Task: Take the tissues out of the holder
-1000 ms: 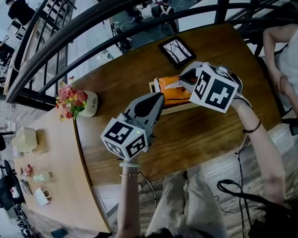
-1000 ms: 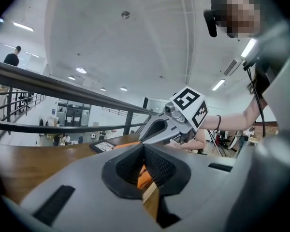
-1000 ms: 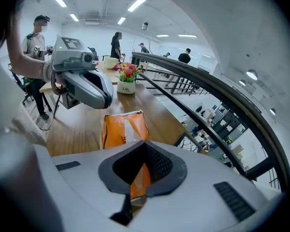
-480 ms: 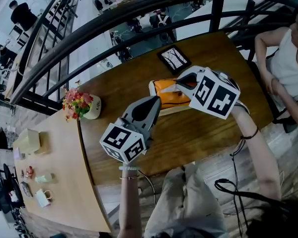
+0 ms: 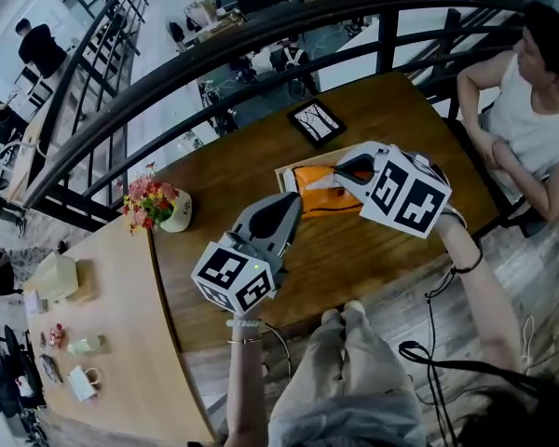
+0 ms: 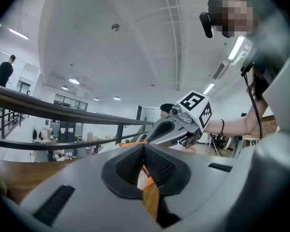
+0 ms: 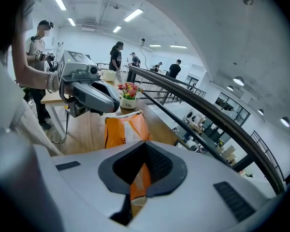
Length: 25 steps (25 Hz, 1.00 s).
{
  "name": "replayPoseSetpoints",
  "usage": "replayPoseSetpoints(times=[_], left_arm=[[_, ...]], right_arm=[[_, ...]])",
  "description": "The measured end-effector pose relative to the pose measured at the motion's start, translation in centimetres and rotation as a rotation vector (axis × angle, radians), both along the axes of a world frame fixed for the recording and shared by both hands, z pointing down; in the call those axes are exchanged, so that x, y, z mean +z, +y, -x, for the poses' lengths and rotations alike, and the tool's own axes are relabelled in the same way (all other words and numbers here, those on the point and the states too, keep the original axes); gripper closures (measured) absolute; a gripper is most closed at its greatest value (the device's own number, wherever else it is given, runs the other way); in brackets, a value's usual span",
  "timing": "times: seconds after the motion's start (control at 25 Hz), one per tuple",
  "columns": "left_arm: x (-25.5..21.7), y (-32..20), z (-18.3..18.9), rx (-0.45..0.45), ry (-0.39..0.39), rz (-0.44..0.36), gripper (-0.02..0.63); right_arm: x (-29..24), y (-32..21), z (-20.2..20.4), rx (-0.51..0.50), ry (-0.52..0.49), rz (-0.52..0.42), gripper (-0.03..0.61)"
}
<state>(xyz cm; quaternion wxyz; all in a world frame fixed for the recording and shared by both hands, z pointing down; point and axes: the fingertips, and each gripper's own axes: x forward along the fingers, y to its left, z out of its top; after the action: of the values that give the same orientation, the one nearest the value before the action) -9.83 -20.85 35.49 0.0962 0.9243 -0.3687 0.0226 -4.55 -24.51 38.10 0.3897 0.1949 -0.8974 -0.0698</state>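
An orange tissue pack point(image 5: 322, 190) hangs between my two grippers over the cream holder point(image 5: 283, 174) on the brown wooden table point(image 5: 373, 250). My left gripper point(image 5: 293, 205) is shut on the pack's near left end; orange and white wrapper shows between its jaws point(image 6: 144, 174). At the right end, my right gripper point(image 5: 341, 172) is shut on the pack too. In the right gripper view the tissue pack point(image 7: 124, 129) stretches away from the shut right gripper point(image 7: 137, 179) towards the left gripper's grey body point(image 7: 89, 94). Most of the holder is hidden under the pack.
A black picture frame point(image 5: 315, 121) lies behind the holder. A flower pot point(image 5: 164, 207) stands at the table's left end. A black railing point(image 5: 214, 49) curves along the far side. A person point(image 5: 531, 110) sits at the right. A lighter table point(image 5: 102, 343) at the left carries small items.
Both grippers keep their hold on the orange pack and have shifted only slightly. The head view has swung, so the table and railing sit lower and further right.
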Motion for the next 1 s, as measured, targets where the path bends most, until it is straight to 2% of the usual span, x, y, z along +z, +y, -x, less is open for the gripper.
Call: replayPoseSetpoints(times=[0.32,0.68,1.0], left_arm=[[0.2,2.0,-1.8,0.021,0.002,0.0,0.606],[2.5,4.3,-4.6,-0.023,0.014,0.054,0.606],[6.2,5.8,-6.6,-0.009,-0.02,0.121,0.606]], right_arm=[[0.6,2.5,-2.2,0.002,0.004,0.011,0.566],[3.6,5.1,-5.3,-0.025,0.018,0.075,0.566],[7.3,5.9,-6.9,-0.017,0.034,0.142,0.566]])
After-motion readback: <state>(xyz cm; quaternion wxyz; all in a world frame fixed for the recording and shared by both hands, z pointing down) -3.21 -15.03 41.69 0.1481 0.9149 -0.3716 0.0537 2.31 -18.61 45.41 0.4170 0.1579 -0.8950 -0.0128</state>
